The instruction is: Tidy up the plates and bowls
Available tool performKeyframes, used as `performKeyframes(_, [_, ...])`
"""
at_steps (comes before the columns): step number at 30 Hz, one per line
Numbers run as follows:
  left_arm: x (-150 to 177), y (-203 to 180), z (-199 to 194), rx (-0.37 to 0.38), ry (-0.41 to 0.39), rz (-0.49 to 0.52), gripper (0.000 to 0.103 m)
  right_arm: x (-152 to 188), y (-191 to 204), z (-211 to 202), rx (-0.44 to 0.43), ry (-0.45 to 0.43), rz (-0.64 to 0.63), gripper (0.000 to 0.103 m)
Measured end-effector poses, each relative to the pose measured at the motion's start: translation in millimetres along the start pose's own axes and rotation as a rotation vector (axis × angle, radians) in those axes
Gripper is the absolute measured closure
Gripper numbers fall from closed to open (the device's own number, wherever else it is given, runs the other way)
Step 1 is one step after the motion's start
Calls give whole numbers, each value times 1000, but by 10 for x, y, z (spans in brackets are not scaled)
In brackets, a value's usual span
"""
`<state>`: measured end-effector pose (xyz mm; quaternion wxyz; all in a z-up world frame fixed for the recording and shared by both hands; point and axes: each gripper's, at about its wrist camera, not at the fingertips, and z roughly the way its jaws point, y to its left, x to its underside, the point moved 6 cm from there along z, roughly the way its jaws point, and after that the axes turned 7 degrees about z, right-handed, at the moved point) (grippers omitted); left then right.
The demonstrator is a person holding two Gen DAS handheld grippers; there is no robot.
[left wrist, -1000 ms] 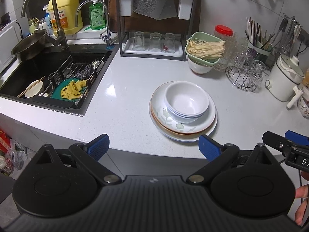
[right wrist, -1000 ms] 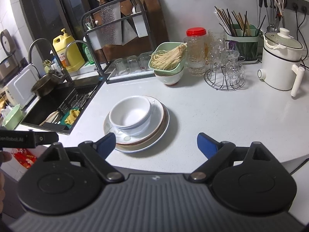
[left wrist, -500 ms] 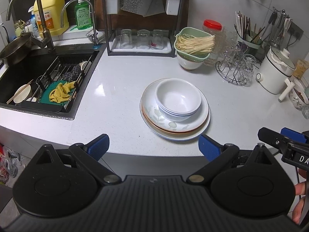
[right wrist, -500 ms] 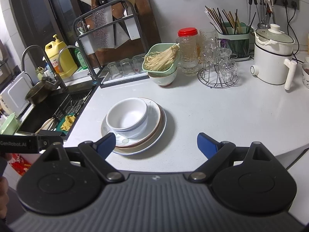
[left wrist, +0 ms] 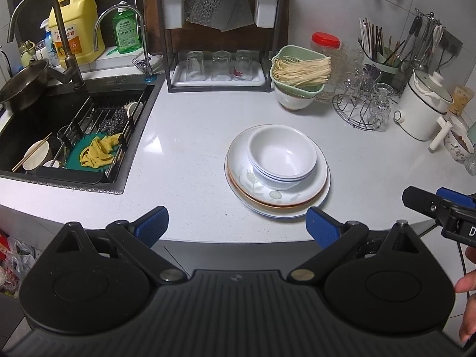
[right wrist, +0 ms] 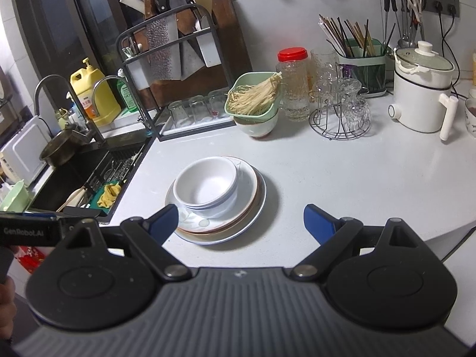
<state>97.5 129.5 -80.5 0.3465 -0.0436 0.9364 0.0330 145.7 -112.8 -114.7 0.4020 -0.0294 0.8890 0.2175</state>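
Observation:
A stack of white bowls [left wrist: 282, 156] sits on a stack of plates [left wrist: 297, 199] on the white counter; the top plate has a flower print. The same bowls [right wrist: 206, 183] and plates [right wrist: 238, 223] show in the right wrist view. My left gripper [left wrist: 236, 227] is open and empty, held back at the counter's front edge, just left of the plates. My right gripper [right wrist: 241, 218] is open and empty, also at the front edge, with its left finger over the plates' near rim. Each gripper shows at the edge of the other's view.
A black sink [left wrist: 56, 136] with a rack, yellow cloth, bowl and chopsticks lies left. At the back stand a glass rack [left wrist: 220, 68], a green colander of noodles [left wrist: 299, 70] on a bowl, a wire glass stand [left wrist: 363, 104] and a white pot [left wrist: 422, 110].
Both grippers have shifted slightly, so the dishes sit a little differently in each view. The jaws stay open and the dishes have not moved.

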Motion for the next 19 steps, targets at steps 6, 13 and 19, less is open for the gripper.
performKeyframes(6, [1, -41, -53, 13, -12, 12, 3, 2, 14, -55, 1, -7, 2, 11])
performKeyframes(13, [27, -78, -120, 19, -15, 15, 3, 10, 10, -124, -10, -8, 16, 11])
performKeyframes(19, [68, -58, -147, 17, -2, 15, 3, 25, 19, -136, -3, -7, 14, 11])
